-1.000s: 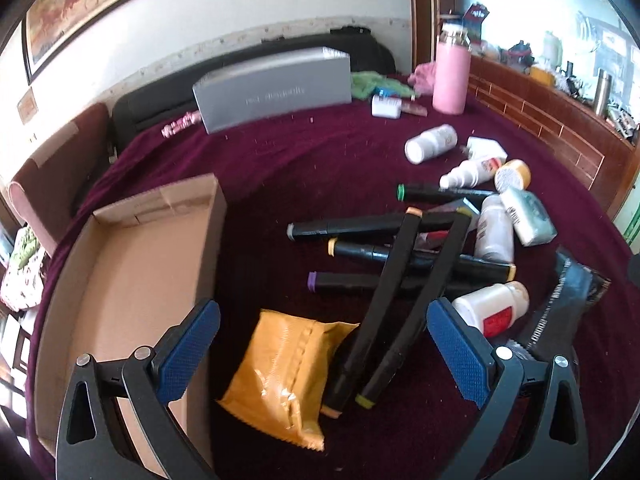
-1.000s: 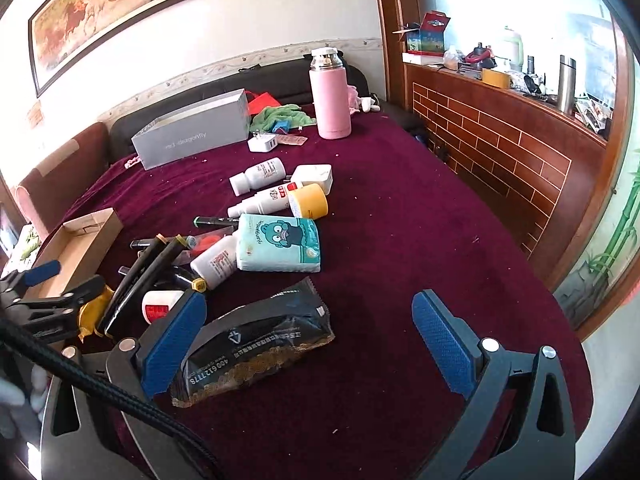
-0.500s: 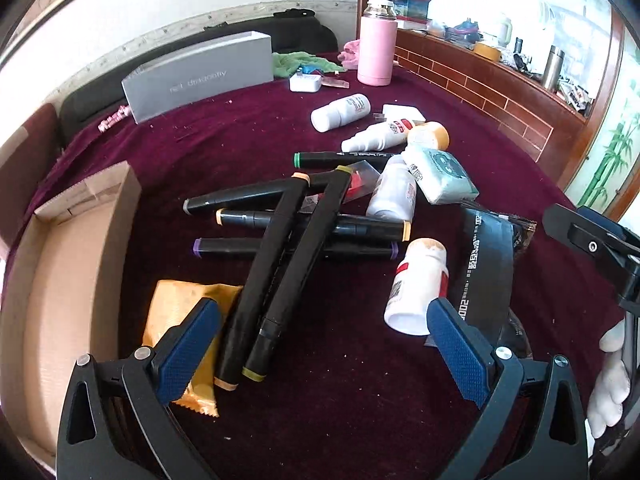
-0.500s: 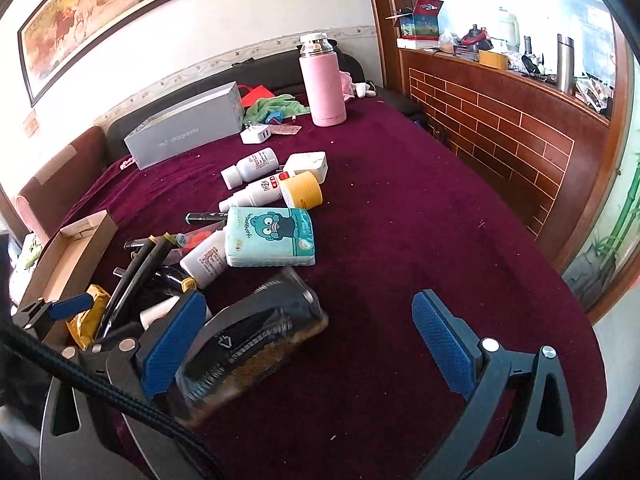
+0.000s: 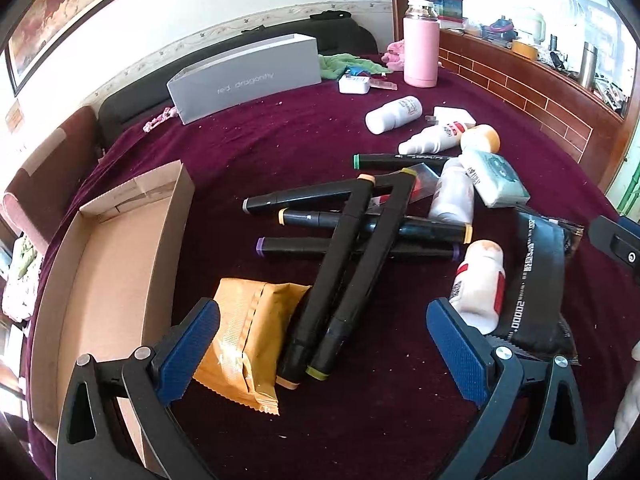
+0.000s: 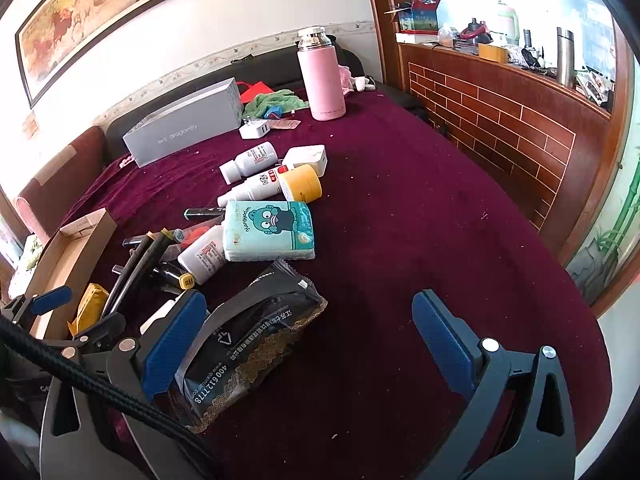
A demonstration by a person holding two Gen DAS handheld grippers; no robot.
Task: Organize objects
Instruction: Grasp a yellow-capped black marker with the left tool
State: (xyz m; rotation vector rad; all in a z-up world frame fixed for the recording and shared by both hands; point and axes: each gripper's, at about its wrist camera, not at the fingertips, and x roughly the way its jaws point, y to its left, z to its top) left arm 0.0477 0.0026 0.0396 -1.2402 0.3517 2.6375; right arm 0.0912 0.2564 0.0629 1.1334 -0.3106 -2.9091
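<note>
Crossed black markers [image 5: 340, 276], tails on orange snack packet [image 5: 244, 332], just beside empty cardboard box [image 5: 108, 264]. Left gripper [image 5: 320, 344]: spread wide, empty, framing marker tails. Right gripper [image 6: 304, 340]: spread, empty, over black pouch [image 6: 248, 344]. Advice: pinch one marker mid-barrel, clear of packet.

Counts on the red cloth

Six markers [image 5: 352, 216], four white bottles [image 5: 478, 290], two snack packets [image 5: 248, 332], one cardboard box [image 5: 120, 264], one tissue pack [image 6: 270, 230].
</note>
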